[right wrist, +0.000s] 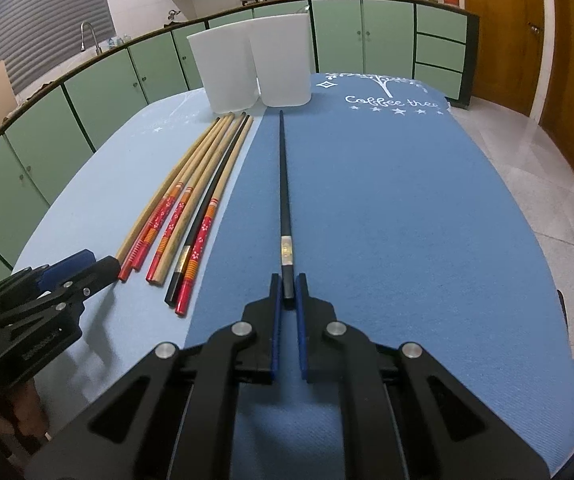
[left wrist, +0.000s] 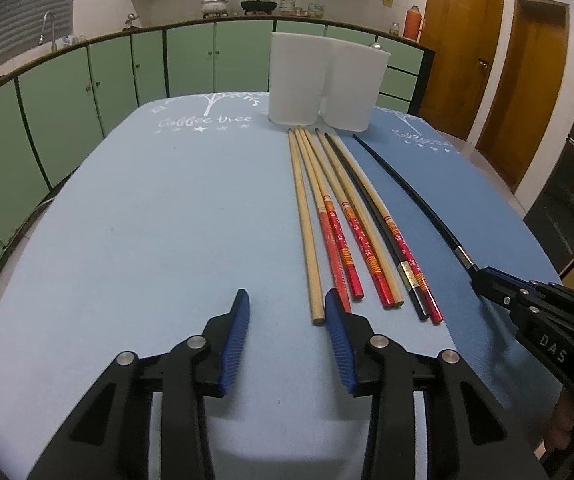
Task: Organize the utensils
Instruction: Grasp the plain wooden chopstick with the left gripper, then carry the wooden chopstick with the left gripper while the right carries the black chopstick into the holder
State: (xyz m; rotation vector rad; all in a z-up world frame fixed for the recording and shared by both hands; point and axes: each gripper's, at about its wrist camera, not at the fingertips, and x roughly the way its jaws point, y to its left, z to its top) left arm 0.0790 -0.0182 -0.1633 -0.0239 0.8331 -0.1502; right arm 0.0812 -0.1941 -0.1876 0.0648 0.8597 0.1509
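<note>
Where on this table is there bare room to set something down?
Bare cloth lies left of the chopstick bundle, ahead of the left gripper, and on the dark mat right of the black chopstick in the right gripper. It is crowded from the bundle to the two white cups.

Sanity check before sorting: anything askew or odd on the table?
Only one stray: a single black chopstick lies apart on the darker blue mat, its butt between the right gripper pads. The other chopsticks lie bunched on the lighter mat, before two upright white plastic cups. Nothing spilled or damaged.
</note>
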